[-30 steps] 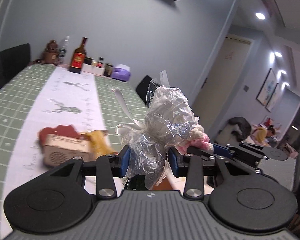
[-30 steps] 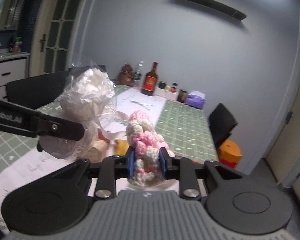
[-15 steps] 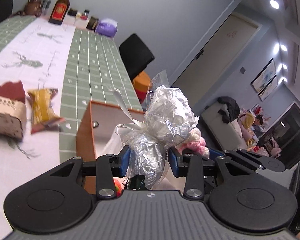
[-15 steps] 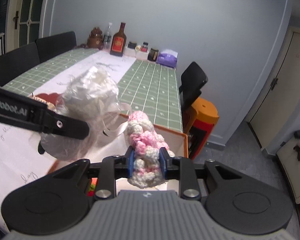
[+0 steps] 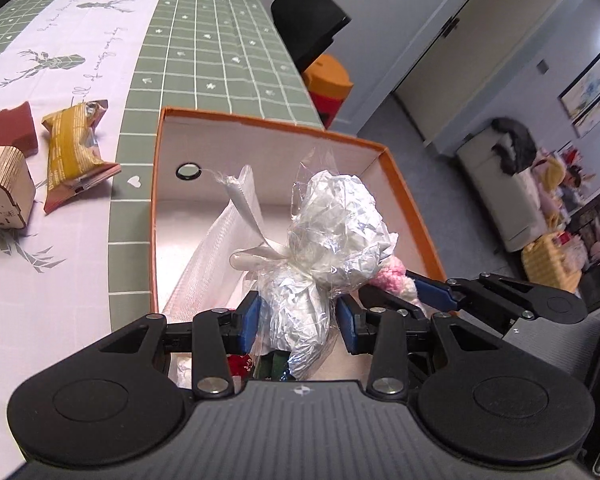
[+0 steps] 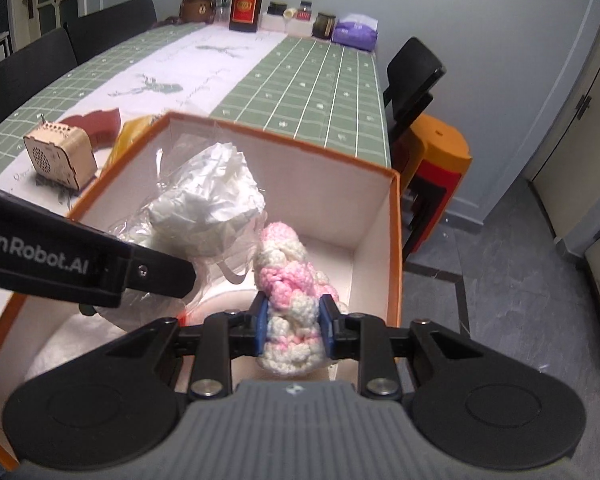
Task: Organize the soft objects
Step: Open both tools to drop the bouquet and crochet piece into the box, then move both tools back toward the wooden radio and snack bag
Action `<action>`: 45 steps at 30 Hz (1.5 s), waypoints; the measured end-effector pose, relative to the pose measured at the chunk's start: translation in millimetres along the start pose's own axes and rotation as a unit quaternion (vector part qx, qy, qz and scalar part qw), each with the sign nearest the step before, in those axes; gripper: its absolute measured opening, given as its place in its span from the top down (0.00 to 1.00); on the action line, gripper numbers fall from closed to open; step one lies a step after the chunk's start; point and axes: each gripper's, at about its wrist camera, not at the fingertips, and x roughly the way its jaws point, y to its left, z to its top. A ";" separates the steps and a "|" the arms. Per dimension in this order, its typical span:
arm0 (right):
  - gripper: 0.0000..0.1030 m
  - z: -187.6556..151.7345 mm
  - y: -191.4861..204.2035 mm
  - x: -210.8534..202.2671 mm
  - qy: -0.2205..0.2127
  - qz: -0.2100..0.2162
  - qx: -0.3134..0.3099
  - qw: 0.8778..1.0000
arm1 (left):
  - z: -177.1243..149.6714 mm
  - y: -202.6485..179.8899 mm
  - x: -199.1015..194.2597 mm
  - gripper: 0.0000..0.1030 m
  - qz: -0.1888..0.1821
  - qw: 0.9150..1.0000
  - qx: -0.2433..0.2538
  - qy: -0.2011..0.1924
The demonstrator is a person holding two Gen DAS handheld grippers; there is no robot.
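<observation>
My left gripper is shut on a crinkly cellophane-wrapped white bundle tied with a white ribbon, held over the open orange box. My right gripper is shut on a pink and white crocheted toy, also over the box, to the right of the bundle. The toy shows in the left wrist view behind the bundle. White mesh packing and small items lie in the box bottom.
On the green checked tablecloth left of the box lie a yellow snack packet, a wooden box and a dark red piece. Bottles and jars stand at the far end. A black chair and an orange stool stand to the right.
Both grippers have tilted down and moved over the orange box, still holding the bundle and the toy. The box interior has come into view beneath them.
</observation>
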 end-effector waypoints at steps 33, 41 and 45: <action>0.38 15.8 20.4 -41.3 -0.044 -0.054 -0.051 0.996 | -0.5 8.2 -57.5 0.28 -0.045 0.996 0.037 -0.069; 0.38 2.8 58.7 -72.1 -0.130 -0.109 -0.051 0.984 | -19.3 35.7 -94.2 0.28 -0.038 0.985 0.066 -0.155; 0.38 -3.8 85.6 -86.0 -0.177 -0.091 -0.035 0.979 | -31.6 52.2 -109.9 0.28 -0.023 0.977 0.087 -0.194</action>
